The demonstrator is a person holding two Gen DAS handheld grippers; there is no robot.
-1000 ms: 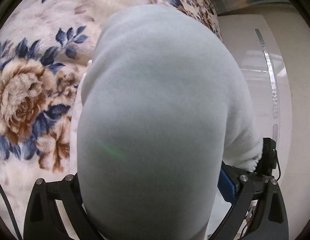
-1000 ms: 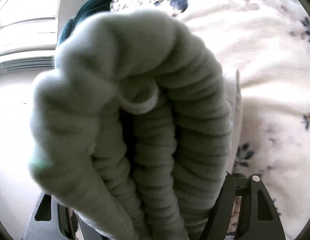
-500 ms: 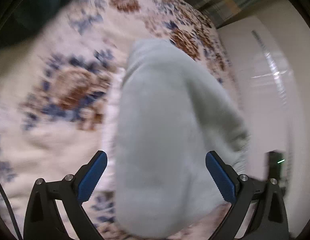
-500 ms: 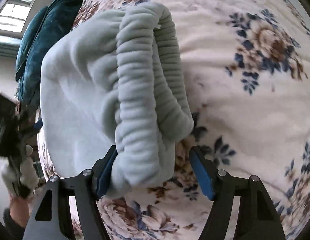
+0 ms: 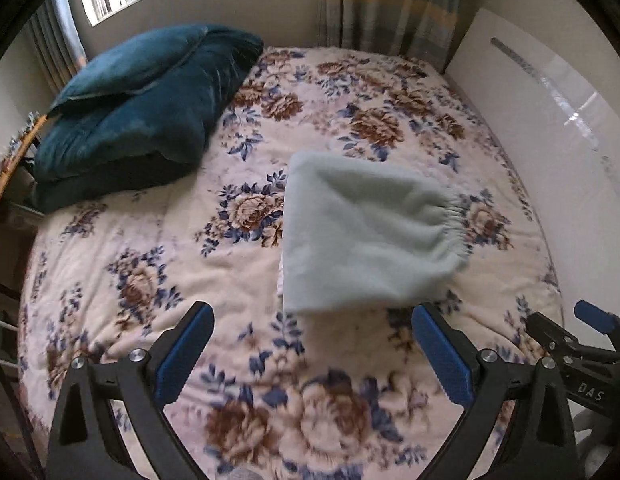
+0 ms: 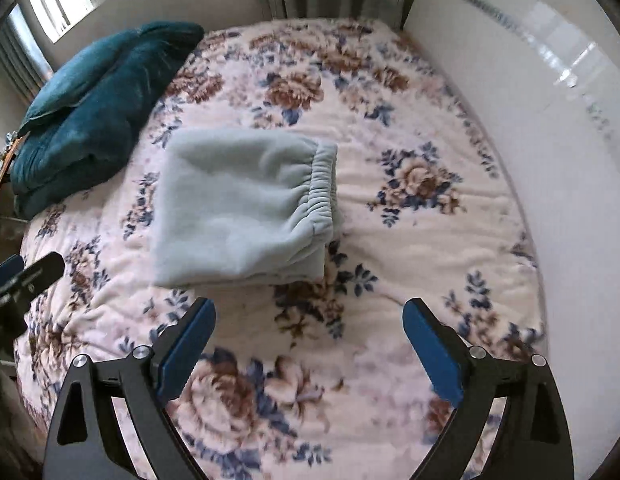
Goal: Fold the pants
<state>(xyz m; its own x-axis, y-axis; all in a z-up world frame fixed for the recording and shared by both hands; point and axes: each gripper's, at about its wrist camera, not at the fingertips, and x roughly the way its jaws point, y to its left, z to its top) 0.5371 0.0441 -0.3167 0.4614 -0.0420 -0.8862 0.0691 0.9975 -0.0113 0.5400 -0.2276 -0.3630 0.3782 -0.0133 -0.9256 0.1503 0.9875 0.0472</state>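
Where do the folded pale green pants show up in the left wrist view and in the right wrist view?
Left wrist view: folded pants lie right of centre on the floral blanket, elastic waistband toward the right.
Right wrist view: the pants lie left of centre, waistband toward the right.
Shared landmark: the dark teal pillows sit at upper left in both views, beyond the pants.

Floral bed carries folded pants, teal pillows.
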